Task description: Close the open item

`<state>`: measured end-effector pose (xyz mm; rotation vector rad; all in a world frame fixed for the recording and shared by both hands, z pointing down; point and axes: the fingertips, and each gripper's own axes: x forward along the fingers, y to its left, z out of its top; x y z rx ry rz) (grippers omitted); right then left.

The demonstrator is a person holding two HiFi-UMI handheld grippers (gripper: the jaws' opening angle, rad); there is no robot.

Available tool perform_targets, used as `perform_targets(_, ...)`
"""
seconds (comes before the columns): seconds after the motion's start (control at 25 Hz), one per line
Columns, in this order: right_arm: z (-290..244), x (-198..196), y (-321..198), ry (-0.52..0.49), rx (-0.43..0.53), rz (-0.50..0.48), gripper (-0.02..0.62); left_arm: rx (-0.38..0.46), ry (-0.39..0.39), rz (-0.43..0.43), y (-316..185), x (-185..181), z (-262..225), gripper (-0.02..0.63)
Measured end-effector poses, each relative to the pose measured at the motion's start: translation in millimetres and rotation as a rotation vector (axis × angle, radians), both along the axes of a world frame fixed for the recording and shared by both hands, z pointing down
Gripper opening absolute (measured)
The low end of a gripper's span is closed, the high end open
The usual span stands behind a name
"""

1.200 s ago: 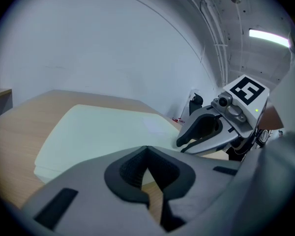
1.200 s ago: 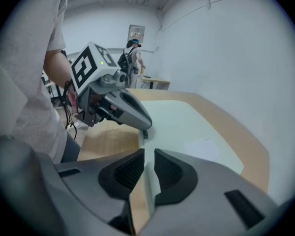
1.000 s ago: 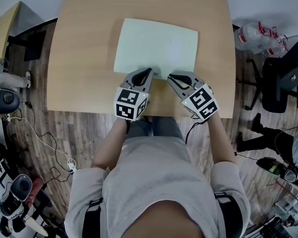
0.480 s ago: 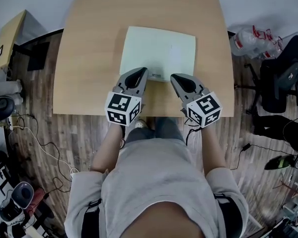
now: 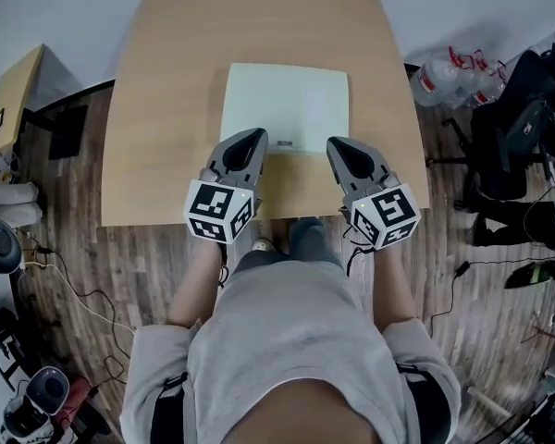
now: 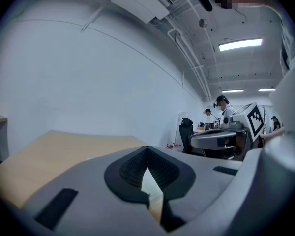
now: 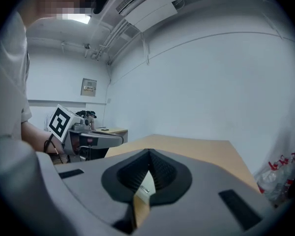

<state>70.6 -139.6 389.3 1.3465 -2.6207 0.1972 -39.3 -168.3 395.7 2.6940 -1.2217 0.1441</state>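
**Status.** The flat pale item (image 5: 287,100) lies at the middle of the table (image 5: 148,109), slightly toward the near side. It appears to lie in a single flat layer with no raised cover, so I judge the closing to be complete or nearly so.

**Grippers.** My left gripper (image 5: 257,137) has its jaws together with nothing between them. Its tip is at the near left corner of the item. My right gripper (image 5: 339,146) also has its jaws together and holds nothing. Its tip is just beside the near right corner. No view shows whether either tip touches the item.

**Procedure.**
1. Keep both sets of jaws together and use them as blunt pressers.
2. Lower both tips onto the near edge at the same time. This keeps the load even and prevents the item from pivoting.
3. Press straight down. A forward push is likely to slide the item toward the far side.

**Orientation.** The long axis of the item runs left to right, roughly square with the table edges. One long edge faces me and carries a small label (image 5: 285,143) at its centre. I cannot tell which edge is the hinge.
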Motion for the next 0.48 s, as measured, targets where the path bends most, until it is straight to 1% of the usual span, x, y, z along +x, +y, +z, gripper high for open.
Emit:
perform_targets(0.2,-24.5,7.6,11.8,-0.013,0.055,0.052,0.009,0.061,0.016,0.014,12.7,0.1,-22.9,0.012)
perform_targets(0.32,-35.8,10.6,16.0,-0.023,0.083,0.076,0.009,0.100,0.011,0.012,16.9,-1.9,-34.3,0.012)
perform_targets(0.48,-44.4,11.0,20.4,-0.033,0.103,0.097,0.009,0.130,0.014,0.006,20.8,-7.2,-43.8,0.012)
